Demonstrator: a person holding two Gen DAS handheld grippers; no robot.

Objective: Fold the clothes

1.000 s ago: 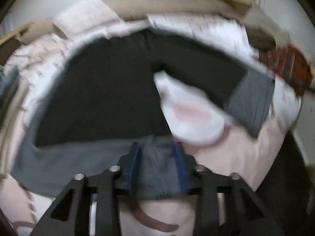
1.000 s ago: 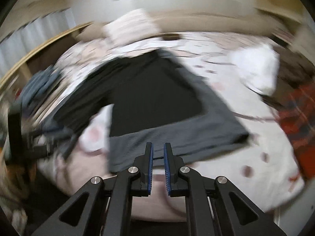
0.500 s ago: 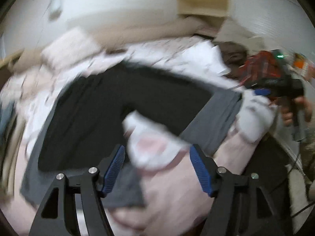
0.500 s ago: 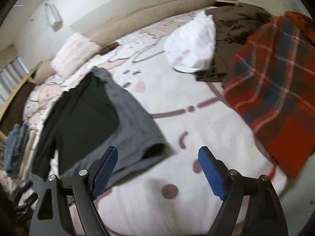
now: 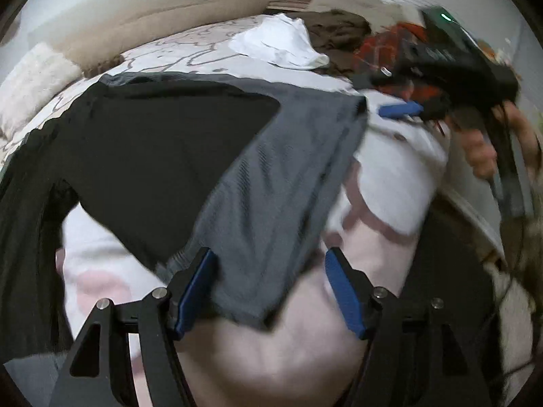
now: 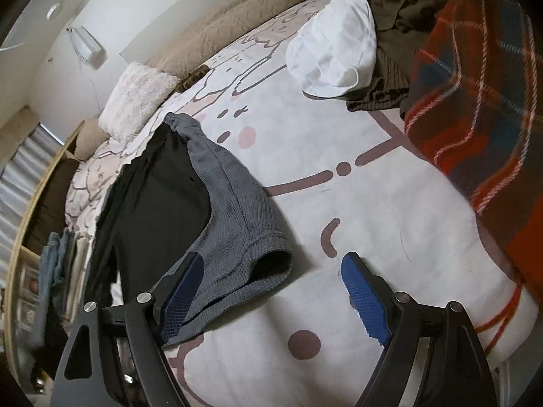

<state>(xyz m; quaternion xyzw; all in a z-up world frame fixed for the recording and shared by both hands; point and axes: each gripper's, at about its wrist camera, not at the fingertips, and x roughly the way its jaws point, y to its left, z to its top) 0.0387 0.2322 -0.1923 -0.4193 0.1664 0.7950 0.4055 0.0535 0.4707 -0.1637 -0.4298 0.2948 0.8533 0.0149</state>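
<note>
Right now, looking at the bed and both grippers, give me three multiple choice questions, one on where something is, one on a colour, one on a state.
1. Where does the white garment lie?
A. under the grey and black shirt
B. beside the brown clothes near the far edge of the bed
C. between the right gripper's fingers

2. What colour is the shirt's sleeve?
A. grey
B. yellow
C. green

3. How do the jaws of the right gripper stand?
A. shut on the plaid blanket
B. shut on nothing
C. open

Answers: 1 B, it rests against the brown clothes. 2 A, the waffle-knit cloth is grey. 3 C, the blue pads stand wide apart over the bedsheet.
</note>
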